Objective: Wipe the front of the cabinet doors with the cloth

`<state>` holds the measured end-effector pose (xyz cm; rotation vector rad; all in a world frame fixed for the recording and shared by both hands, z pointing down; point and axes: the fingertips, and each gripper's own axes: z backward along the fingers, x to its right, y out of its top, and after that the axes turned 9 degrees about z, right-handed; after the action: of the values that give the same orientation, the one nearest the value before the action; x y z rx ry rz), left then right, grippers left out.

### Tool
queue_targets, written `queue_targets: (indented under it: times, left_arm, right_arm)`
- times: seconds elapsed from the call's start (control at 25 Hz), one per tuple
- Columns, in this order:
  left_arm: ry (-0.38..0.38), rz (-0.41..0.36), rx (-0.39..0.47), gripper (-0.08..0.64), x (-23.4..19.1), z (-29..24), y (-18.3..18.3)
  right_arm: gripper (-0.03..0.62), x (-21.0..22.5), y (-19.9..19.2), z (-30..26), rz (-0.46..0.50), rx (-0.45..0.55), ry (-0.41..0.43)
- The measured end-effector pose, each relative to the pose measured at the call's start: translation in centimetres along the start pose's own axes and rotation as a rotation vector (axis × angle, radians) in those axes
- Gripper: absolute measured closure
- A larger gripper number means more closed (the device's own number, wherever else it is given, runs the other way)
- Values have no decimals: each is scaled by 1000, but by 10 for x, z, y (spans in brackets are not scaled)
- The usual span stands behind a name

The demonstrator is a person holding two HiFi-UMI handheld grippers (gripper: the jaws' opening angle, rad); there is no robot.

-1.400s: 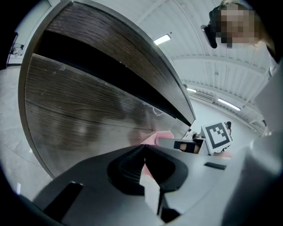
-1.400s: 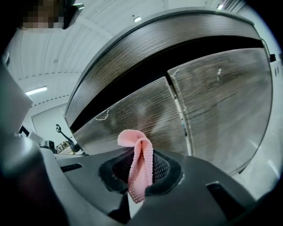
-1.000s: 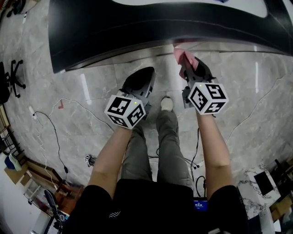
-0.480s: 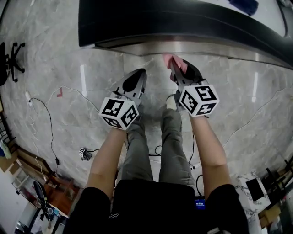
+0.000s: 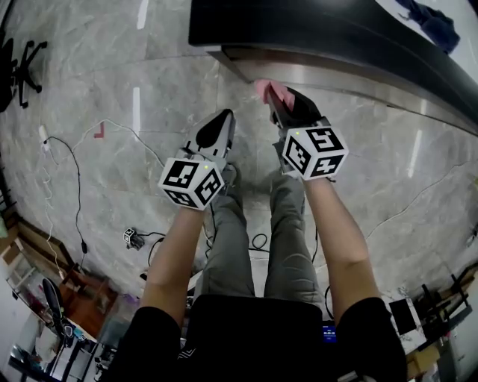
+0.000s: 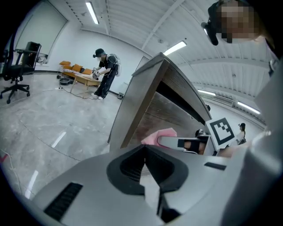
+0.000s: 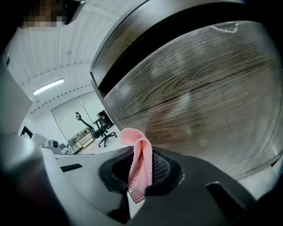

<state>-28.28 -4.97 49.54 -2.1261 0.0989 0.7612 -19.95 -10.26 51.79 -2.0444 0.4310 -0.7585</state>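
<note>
The cabinet has a dark top [image 5: 314,30] and a wood-grain door front [image 7: 199,88] that fills the right gripper view. Its left corner [image 6: 146,97] stands ahead in the left gripper view. My right gripper [image 5: 287,104] is shut on a pink cloth [image 5: 267,91], which is folded between the jaws [image 7: 140,163] and held close to the door; I cannot tell whether it touches. The left gripper [image 5: 216,130] hangs beside it, a little lower and to the left, shut and empty. The left gripper view also shows the cloth [image 6: 159,134] and the right gripper [image 6: 190,142].
My legs and a shoe [image 5: 231,175] are below the grippers on the grey marble floor. Cables [image 5: 75,186] trail at the left, near an office chair [image 5: 19,63]. A blue cloth [image 5: 433,22] lies on the cabinet top. A person [image 6: 104,73] stands far off at a table.
The cabinet's left end has drawn closer to both grippers in the head view. The right gripper keeps the pink cloth near the door front. The left gripper stays alongside it.
</note>
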Motion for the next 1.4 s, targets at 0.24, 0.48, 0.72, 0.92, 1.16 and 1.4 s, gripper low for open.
queue_targets:
  times: [0.24, 0.48, 0.72, 0.92, 1.16, 1.4]
  left_arm:
    - [15, 13, 13, 551, -14, -2, 4]
    - [6, 7, 18, 551, -9, -19, 7]
    - [-15, 5, 3, 551, 14, -41, 2]
    - [-49, -22, -24, 551, 41, -58, -8]
    - [-77, -40, -43, 551, 72, -80, -16]
    - [-106, -57, -63, 551, 102, -102, -25]
  right_arm:
    - [549, -16, -3, -27, 22, -25, 27]
    - [549, 0, -4, -24, 10, -29, 1]
    - [549, 34, -7, 3, 5, -31, -43]
    - [549, 69, -11, 30, -15, -20, -98]
    - [549, 113, -8, 62, -33, -2, -160]
    - [549, 152, -6, 91, -48, 11, -215]
